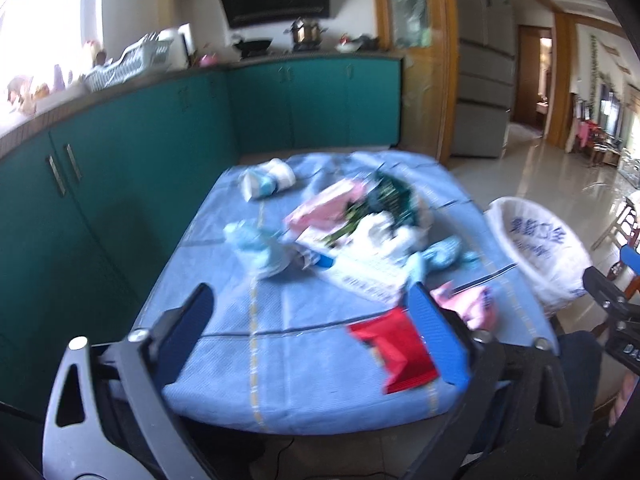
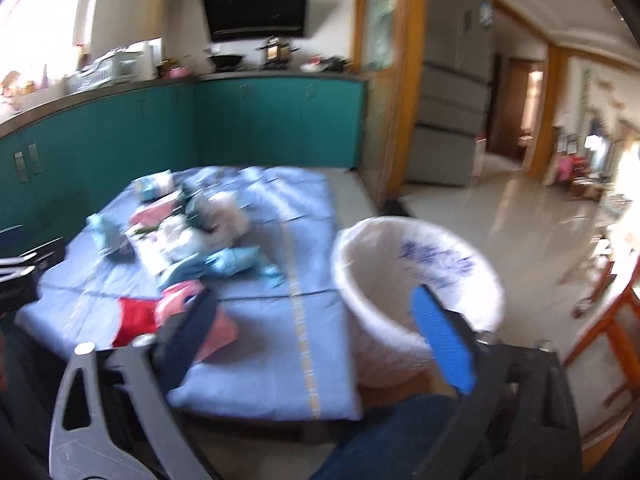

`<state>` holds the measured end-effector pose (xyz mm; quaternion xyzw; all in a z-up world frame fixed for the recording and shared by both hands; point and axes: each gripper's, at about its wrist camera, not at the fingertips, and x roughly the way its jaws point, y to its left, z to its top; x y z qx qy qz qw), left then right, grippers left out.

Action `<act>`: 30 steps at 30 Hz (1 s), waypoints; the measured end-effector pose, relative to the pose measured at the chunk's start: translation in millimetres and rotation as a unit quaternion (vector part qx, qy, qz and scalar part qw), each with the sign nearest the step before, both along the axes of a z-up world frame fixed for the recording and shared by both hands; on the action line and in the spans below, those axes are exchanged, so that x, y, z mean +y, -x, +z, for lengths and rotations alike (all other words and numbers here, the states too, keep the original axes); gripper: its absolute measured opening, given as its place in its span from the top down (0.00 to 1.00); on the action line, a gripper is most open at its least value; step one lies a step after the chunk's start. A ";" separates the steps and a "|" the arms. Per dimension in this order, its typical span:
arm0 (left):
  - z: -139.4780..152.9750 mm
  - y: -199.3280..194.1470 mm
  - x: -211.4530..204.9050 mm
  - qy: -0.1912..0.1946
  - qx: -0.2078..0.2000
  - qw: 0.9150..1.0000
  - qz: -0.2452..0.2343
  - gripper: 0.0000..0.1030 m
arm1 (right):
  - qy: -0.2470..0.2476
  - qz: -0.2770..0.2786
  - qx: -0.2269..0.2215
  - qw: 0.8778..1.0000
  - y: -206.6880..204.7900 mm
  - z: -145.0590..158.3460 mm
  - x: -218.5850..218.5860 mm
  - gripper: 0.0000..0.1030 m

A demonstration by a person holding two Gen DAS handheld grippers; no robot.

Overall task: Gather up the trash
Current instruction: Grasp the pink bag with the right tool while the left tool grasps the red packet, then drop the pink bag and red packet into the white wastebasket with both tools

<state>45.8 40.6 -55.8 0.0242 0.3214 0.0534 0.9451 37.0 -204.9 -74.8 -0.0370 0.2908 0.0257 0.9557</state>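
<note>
A small table with a blue cloth [image 1: 240, 344] carries a pile of trash [image 1: 360, 224]: pink and green wrappers, white paper, light blue crumpled pieces. A red wrapper [image 1: 396, 352] and a pink wrapper [image 1: 472, 304] lie near its front edge. A bin lined with a white bag [image 1: 536, 248] stands right of the table. My left gripper [image 1: 310, 296] is open and empty above the table's near edge. My right gripper [image 2: 314, 300] is open and empty, between the table's right edge [image 2: 320, 320] and the bin [image 2: 416, 280]. The red wrapper [image 2: 136, 316] and pink wrapper [image 2: 188, 300] lie by its left finger.
Teal kitchen cabinets [image 1: 120, 168] run along the left and back. A grey refrigerator [image 1: 484, 92] and a wooden door frame [image 1: 440, 80] stand behind. A wooden chair [image 2: 612, 332] is at the right. The person's knee [image 2: 392, 436] is below the table edge. Both views are blurred.
</note>
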 end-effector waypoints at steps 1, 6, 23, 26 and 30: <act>-6.8 -4.1 6.1 -0.001 0.010 1.000 0.004 0.22 | 0.001 0.010 0.010 1.000 -4.6 -4.7 4.2 0.26; -27.9 -15.6 18.9 0.026 0.043 0.999 -0.014 0.21 | -0.022 0.122 0.049 0.991 -26.1 -27.7 44.1 0.31; -82.2 -32.6 -12.9 0.060 0.125 0.985 -0.108 0.06 | -0.016 0.169 0.081 0.982 -63.5 -54.9 61.9 0.42; -91.9 -37.9 -39.3 0.048 0.137 0.981 -0.132 0.06 | -0.016 0.139 0.065 0.988 -60.4 -45.6 37.4 0.42; -107.5 -50.2 -66.4 0.020 0.152 0.980 -0.128 0.07 | -0.012 0.103 0.052 0.993 -57.5 -40.3 9.7 0.42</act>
